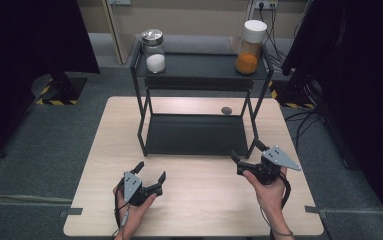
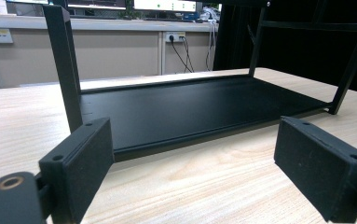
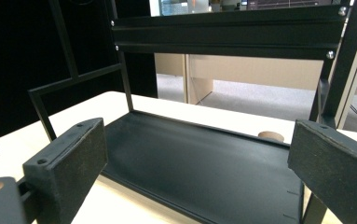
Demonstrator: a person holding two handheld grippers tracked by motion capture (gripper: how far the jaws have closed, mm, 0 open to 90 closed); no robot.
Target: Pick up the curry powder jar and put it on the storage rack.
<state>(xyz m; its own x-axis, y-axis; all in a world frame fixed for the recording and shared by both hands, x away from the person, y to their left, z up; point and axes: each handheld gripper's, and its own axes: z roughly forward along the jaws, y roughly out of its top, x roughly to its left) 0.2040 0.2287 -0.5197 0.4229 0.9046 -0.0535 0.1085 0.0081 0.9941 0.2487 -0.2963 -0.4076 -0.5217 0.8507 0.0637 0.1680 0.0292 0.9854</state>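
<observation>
A black two-tier shelf rack point(image 1: 199, 107) is standing on the far half of the light wooden desk point(image 1: 99, 165). Its top tier is carrying two jars: a glass jar with a metal lid point(image 1: 154, 50), holding white powder, is sitting at the left end, and a jar with a white lid point(image 1: 251, 46), holding orange powder, is sitting at the right end, well apart from the first. The lower tier point(image 2: 185, 109) is lying bare just above the desk. A small dark round disc point(image 1: 226, 110), perhaps a cable port in the desk, is showing behind the rack's lower tier.

You are holding the left tool point(image 1: 150, 173) near the desk's front edge, left of centre, its jaws spread wide and gripping nothing; it is pointing toward the rack's front left post point(image 2: 64, 65). You are holding the right tool point(image 1: 245, 153) just beside the rack's front right leg, its jaws likewise standing apart and empty, aimed across the lower tier.
</observation>
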